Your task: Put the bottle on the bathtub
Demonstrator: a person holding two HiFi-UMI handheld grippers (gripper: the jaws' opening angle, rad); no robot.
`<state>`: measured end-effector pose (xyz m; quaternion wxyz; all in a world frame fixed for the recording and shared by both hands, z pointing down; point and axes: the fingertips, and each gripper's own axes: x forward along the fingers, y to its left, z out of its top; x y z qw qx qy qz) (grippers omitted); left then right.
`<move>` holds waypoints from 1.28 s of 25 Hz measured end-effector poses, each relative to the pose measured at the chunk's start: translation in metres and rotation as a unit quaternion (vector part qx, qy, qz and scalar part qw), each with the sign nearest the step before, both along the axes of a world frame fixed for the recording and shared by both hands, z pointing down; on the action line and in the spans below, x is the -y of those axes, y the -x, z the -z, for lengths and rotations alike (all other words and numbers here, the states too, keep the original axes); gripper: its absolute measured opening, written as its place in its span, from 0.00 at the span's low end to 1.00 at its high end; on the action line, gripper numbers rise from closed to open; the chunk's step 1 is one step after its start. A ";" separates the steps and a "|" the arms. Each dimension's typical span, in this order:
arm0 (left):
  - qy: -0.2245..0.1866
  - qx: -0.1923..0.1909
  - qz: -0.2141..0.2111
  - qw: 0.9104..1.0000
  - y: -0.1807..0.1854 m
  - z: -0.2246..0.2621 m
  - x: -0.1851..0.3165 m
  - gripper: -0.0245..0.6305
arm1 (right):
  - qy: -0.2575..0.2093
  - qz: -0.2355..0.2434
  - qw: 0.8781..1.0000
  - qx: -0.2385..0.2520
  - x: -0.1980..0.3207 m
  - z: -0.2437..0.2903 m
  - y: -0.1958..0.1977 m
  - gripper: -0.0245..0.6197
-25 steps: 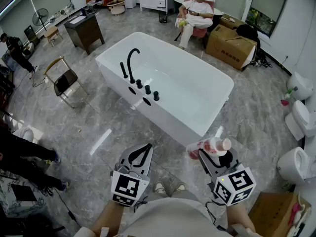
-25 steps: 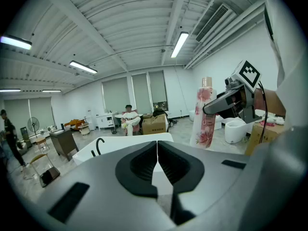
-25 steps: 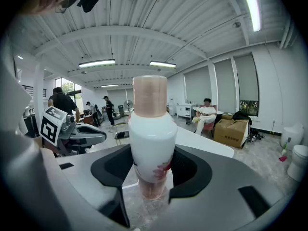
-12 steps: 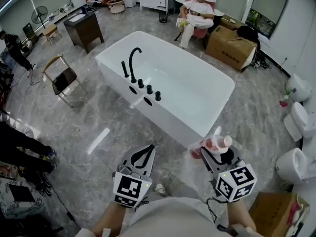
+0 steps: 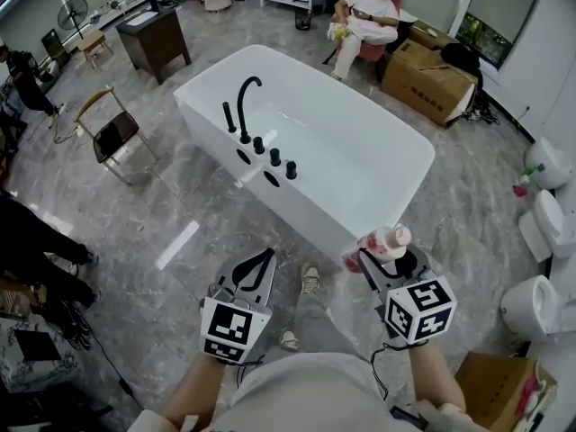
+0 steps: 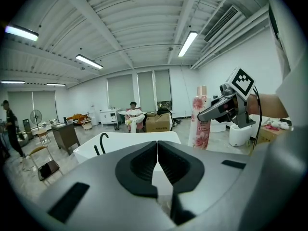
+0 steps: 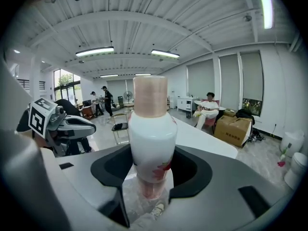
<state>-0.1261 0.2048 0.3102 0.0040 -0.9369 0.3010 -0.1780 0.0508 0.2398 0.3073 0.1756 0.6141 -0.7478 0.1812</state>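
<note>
Firmly shut on a white plastic bottle with a pink flower print and a pale pink cap (image 7: pixel 153 129): right tool (image 7: pixel 151 177), jaws closed round the lower body, cap standing clear above them. Looks upright from the left gripper view, base unsupported and hanging in the air.

Alongside, left tool (image 6: pixel 157 150): jaws pressed together with nothing between them. Idle by the look of it, and held on the same near side of the bathtub as its partner.

Further out, a large white rectangular bathtub (image 5: pixel 301 216) on a grey marble floor (image 5: pixel 180 201). Bottle carried close to the bathtub's near corner, at the end away from the bathtub's black curved faucet (image 5: pixel 245 106). Hard to say from the head view whether the base is over the bathtub's rim or just short of it. Not resting on the bathtub in either case.

As for progress: grasp done and seemingly secure, and approach to the bathtub well along. Placement not yet made. Left to do, most likely:
- bring the base over the flat ledge of the bathtub near that corner
- lower until seated and upright
- open the right tool and draw back without tipping the bottle

Worth minding a tall, narrow shape on a smooth ledge close to the edge.
</note>
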 end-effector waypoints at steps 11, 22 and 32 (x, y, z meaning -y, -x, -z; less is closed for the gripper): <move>0.016 0.015 0.022 1.000 -0.056 -0.024 0.139 0.07 | 0.006 0.006 1.000 0.006 0.155 -0.037 -0.055 0.44; 0.015 0.032 0.082 0.996 -0.093 -0.033 0.285 0.07 | 0.029 0.052 0.998 0.012 0.299 -0.065 -0.090 0.44; 0.009 0.023 0.093 0.995 -0.114 -0.043 0.341 0.07 | 0.026 0.056 0.998 0.012 0.359 -0.089 -0.093 0.44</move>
